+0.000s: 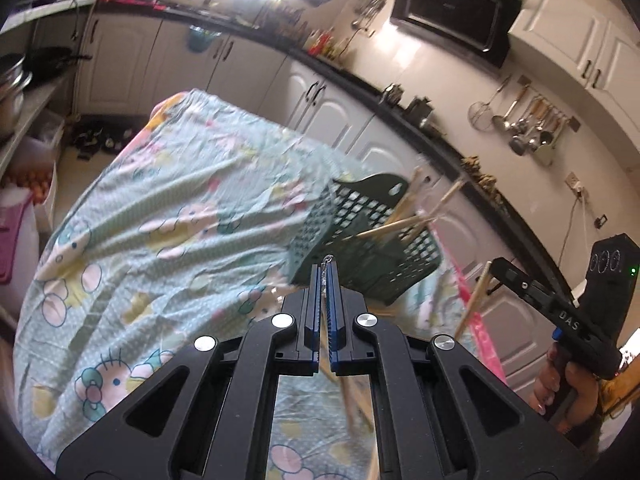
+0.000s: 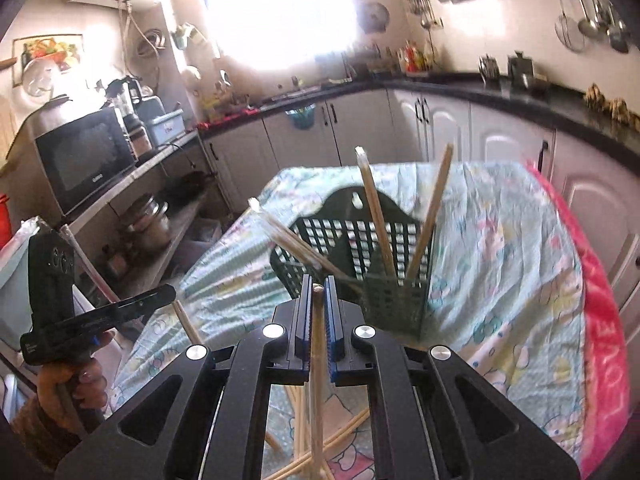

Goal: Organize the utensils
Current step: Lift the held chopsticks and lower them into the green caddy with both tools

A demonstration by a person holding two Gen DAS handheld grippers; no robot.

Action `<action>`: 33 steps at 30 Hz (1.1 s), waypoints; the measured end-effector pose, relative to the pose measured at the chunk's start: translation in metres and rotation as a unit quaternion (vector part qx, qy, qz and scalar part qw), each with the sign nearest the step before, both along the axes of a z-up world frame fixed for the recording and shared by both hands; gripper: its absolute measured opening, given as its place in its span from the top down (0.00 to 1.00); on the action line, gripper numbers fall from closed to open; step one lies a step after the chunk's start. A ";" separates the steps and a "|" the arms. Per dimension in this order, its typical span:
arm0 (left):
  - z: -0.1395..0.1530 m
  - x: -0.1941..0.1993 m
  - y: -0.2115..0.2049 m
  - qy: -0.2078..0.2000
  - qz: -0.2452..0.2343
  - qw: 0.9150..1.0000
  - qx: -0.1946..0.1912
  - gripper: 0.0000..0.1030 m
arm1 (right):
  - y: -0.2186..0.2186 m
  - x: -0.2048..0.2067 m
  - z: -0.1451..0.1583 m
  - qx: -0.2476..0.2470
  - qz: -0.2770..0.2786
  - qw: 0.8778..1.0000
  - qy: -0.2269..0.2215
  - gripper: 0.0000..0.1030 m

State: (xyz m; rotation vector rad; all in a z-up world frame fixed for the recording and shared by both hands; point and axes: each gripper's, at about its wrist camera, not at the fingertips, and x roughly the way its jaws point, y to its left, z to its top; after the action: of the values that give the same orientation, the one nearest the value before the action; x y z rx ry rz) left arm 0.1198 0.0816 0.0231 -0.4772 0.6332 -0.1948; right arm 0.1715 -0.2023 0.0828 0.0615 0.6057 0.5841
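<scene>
In the middle of the kitchen, a surface draped in a cartoon-print cloth [image 2: 500, 264] is carrying the work, with a pink towel [image 2: 600, 320] hanging along its right edge. Toward its far end a dark green slotted utensil basket [image 2: 352, 236] is standing upright, and several wooden chopsticks [image 2: 376, 216] are already leaning in it at loose angles, some wrapped in clear plastic. More chopsticks [image 2: 320, 452] are lying scattered on the cloth close to the person.

The right tongs [image 2: 318, 312] are pinching a single chopstick [image 2: 317, 360] between nearly closed pads, holding it roughly upright above the loose pile, short of the basket. The left tongs [image 1: 324, 292] are closed narrow on a thin item with a scrap of clear plastic [image 1: 328, 258] poking from the tips; the right camera is showing a wooden stick [image 2: 186, 322] hanging beneath them, so I am taking it for another wrapped chopstick.

The step in hand looks like carrying picked-up chopsticks to the basket. Next, each stick is needing to be brought over the basket's open top, tipped point-down clear of the leaning ones, then released.
</scene>
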 end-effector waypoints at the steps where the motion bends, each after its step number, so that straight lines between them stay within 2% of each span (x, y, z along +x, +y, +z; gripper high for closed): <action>1: 0.005 -0.002 -0.002 -0.007 -0.002 1.000 0.000 0.99 | 0.000 -0.002 0.004 -0.002 0.001 1.000 -0.008 0.94; 12: 0.045 -0.017 -0.021 -0.055 -0.014 0.998 0.016 1.00 | 0.005 -0.023 0.031 -0.007 0.008 0.998 -0.068 0.94; 33: 0.108 -0.020 -0.063 -0.120 -0.054 0.990 0.045 1.00 | -0.005 -0.044 0.067 0.020 0.003 0.993 -0.118 0.94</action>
State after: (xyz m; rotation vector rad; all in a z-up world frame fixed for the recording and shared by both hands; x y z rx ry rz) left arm 0.1001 0.0191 0.1316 -0.3259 0.4309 -0.3206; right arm 0.1277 -0.2073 0.1495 0.0268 0.3639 0.5984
